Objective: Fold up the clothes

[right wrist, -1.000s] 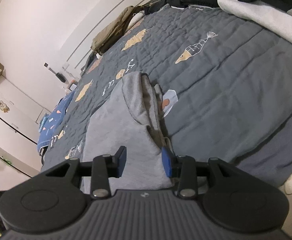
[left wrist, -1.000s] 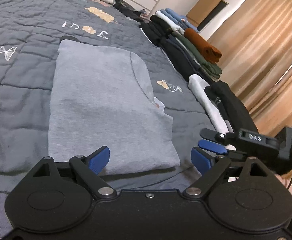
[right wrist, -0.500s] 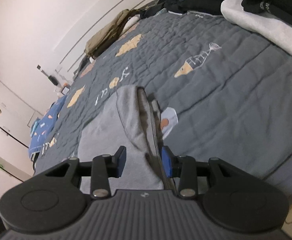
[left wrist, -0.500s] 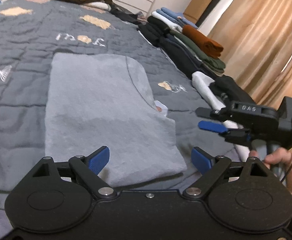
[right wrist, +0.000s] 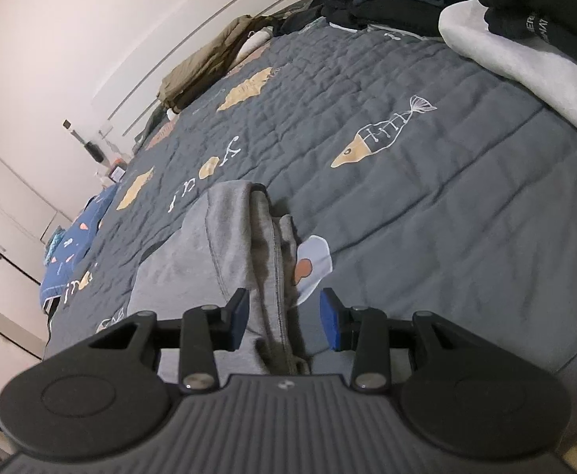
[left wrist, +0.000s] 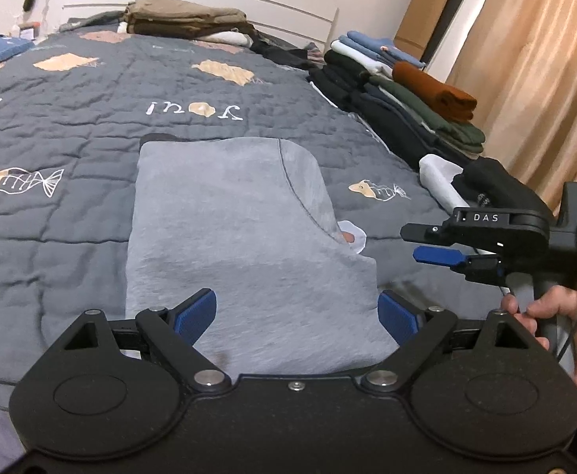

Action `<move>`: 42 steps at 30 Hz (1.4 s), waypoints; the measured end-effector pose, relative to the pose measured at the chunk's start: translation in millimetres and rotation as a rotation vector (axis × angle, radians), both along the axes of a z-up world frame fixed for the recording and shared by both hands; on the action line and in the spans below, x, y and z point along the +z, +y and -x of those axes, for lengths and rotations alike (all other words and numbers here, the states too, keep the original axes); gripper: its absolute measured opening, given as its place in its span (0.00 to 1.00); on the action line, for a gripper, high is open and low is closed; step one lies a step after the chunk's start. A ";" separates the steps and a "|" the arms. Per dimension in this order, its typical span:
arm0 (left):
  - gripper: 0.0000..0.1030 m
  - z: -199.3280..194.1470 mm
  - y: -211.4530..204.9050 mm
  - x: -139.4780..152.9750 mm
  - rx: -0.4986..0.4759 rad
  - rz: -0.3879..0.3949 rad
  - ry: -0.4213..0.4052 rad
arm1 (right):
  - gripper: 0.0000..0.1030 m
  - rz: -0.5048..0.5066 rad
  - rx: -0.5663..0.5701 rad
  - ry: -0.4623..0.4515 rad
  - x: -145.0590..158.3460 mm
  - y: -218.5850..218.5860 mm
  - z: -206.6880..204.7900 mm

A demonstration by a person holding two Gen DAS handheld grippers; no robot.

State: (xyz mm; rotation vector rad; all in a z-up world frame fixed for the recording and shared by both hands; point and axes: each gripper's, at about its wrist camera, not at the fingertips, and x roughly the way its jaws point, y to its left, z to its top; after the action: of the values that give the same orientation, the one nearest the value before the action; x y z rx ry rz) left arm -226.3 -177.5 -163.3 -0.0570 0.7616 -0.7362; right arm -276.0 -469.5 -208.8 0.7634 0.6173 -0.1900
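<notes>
A folded grey sweatshirt (left wrist: pixel 241 237) lies flat on the dark grey quilt (left wrist: pixel 71 126), with a small white tag (left wrist: pixel 351 237) peeping out at its right edge. My left gripper (left wrist: pixel 296 316) hovers over its near edge, jaws wide open and apart from the cloth. My right gripper (left wrist: pixel 418 243), held by a hand (left wrist: pixel 545 312), floats to the right of the sweatshirt with nothing between its fingers. In the right wrist view the right gripper (right wrist: pixel 284 320) stands partly open above the sweatshirt's layered side edge (right wrist: pixel 265 245).
Stacks of folded clothes (left wrist: pixel 407 91) line the bed's right side, with a white and a black garment (left wrist: pixel 486 185) nearest. Brown folded clothes (left wrist: pixel 182 19) sit by the headboard. A blue patterned cloth (right wrist: pixel 71 245) lies at the far left. Curtains (left wrist: pixel 545 59) hang on the right.
The left gripper rose and tipped up, showing more of the bed. The right gripper lifted and drew to the right, off the sweatshirt's corner. Both jaws kept their width.
</notes>
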 end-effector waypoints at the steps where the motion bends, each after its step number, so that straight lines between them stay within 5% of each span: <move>1: 0.86 2.2 -2.5 -0.5 0.004 0.004 0.002 | 0.37 -0.004 0.004 -0.002 -0.5 -1.7 0.9; 19: 0.91 19.4 -25.0 9.1 0.112 -0.005 -0.044 | 0.37 -0.034 0.114 -0.008 1.1 -20.9 -2.4; 32: 0.91 1.4 8.9 -12.7 0.228 -0.065 -0.074 | 0.37 0.076 0.226 -0.044 15.5 9.8 -0.4; 42: 0.91 7.8 19.1 0.2 0.201 -0.091 -0.088 | 0.41 0.114 0.255 0.014 20.7 33.3 7.1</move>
State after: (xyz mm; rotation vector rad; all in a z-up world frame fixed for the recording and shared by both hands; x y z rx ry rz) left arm -234.0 -158.3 -163.1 -0.0186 0.6930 -0.5092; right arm -283.1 -436.2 -188.1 0.5674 0.7049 0.0044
